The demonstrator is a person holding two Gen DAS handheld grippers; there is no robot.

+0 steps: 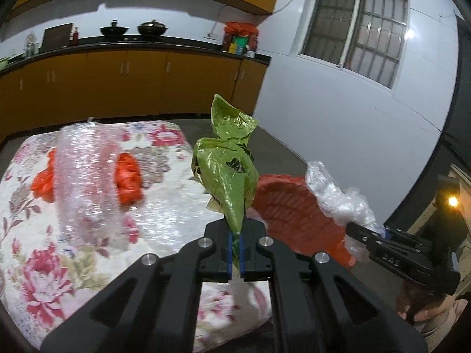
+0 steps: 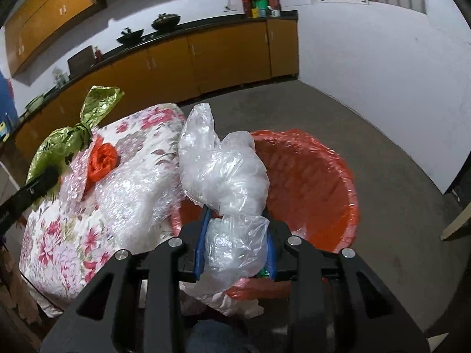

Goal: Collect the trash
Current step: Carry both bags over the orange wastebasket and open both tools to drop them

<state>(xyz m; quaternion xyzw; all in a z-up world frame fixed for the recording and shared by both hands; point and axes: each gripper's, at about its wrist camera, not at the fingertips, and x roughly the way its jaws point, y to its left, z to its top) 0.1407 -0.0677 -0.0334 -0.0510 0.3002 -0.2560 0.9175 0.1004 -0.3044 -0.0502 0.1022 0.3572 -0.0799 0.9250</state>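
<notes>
My left gripper is shut on the lower end of a knotted green plastic bag, which stands up above the table's right edge. The same green bag shows at the left of the right wrist view. My right gripper is shut on a crumpled clear plastic bag, held over the near rim of the bin lined with an orange bag. From the left wrist view, that clear bag and the orange-lined bin lie to the right. A crumpled orange bag and bubble wrap lie on the table.
The table wears a floral cloth. Behind it runs a counter with yellow-brown cabinets bearing two black woks. Grey floor spreads right of the bin up to a white wall with a barred window.
</notes>
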